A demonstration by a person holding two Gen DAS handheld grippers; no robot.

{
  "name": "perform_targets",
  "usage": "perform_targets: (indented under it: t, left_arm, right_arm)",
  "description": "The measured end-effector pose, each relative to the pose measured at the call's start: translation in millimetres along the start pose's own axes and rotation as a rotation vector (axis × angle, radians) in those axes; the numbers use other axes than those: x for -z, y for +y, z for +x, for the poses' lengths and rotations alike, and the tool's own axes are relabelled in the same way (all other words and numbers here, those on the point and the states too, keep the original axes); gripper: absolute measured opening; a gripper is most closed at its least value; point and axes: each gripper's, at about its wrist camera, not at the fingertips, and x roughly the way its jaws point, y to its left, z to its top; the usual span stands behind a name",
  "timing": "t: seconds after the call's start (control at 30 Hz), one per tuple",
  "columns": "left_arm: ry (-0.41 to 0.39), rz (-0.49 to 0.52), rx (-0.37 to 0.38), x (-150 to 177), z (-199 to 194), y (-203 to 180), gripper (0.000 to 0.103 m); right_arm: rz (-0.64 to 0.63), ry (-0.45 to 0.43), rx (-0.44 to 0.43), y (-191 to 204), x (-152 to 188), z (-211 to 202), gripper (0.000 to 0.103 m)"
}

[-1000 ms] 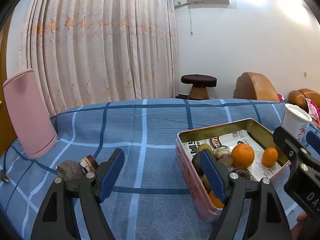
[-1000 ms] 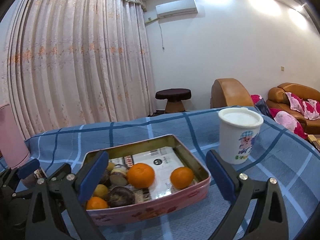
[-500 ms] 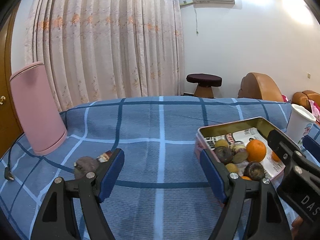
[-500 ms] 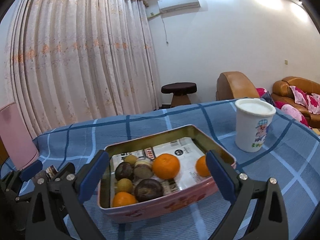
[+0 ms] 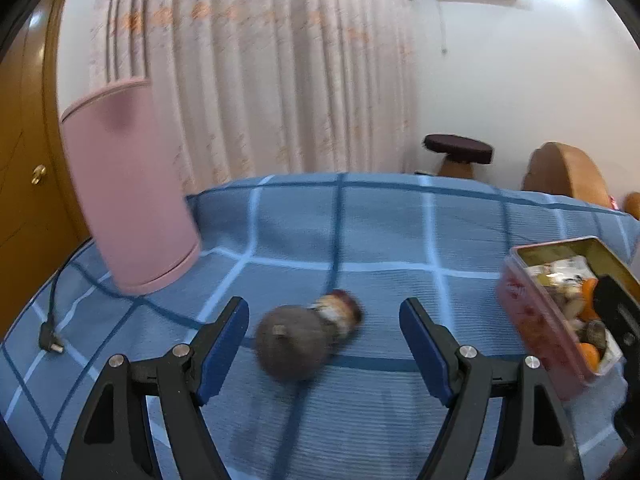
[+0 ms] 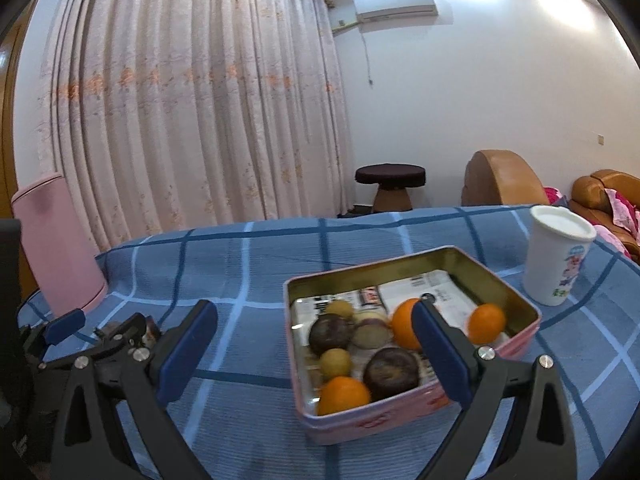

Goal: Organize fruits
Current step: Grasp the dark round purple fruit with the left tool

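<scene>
Blue checked tablecloth: left gripper has swung off the pink metal tin, jaws spread around the dark round fruit, not touching. Right gripper spread, empty; pickup looks next.

Both wrist cameras sit low over the blue checked cloth, facing the curtain at twelve o'clock. They share the pink tin, at three o'clock in the left view, probably blurred by motion.
</scene>
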Motion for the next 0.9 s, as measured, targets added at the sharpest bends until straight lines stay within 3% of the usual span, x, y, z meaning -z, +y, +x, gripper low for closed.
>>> perform_targets:
  t: [0.13, 0.37, 0.47, 0.57, 0.7, 0.9]
  left_arm:
    - [0.104, -0.033, -0.024, -0.4, 22.5, 17.8, 0.079]
    - [0.265, -0.105, 0.051, 4.8, 55.3, 35.3, 0.079]
    - [0.292, -0.105, 0.084, 5.1, 63.2, 37.0, 0.075]
    - [0.292, -0.126, 0.144, 3.6, 64.2, 41.4, 0.053]
    - [0.284, -0.115, 0.171, 2.4, 60.8, 44.8, 0.053]
    - [0.277, -0.163, 0.104, -0.7, 57.0, 73.6, 0.053]
  right_arm:
    - [-0.015, 0.016, -0.013, 12.6, 1.4, 5.5, 0.100]
    - [-0.022, 0.042, -0.037, 23.0, 2.0, 13.0, 0.100]
    - [-0.021, 0.059, -0.049, 28.6, 1.9, 18.0, 0.100]
    - [-0.027, 0.074, -0.060, 35.5, 1.9, 22.5, 0.099]
    - [-0.061, 0.107, -0.084, 49.9, 2.7, 30.5, 0.095]
    - [-0.069, 0.176, -0.165, 67.4, 4.7, 47.9, 0.089]
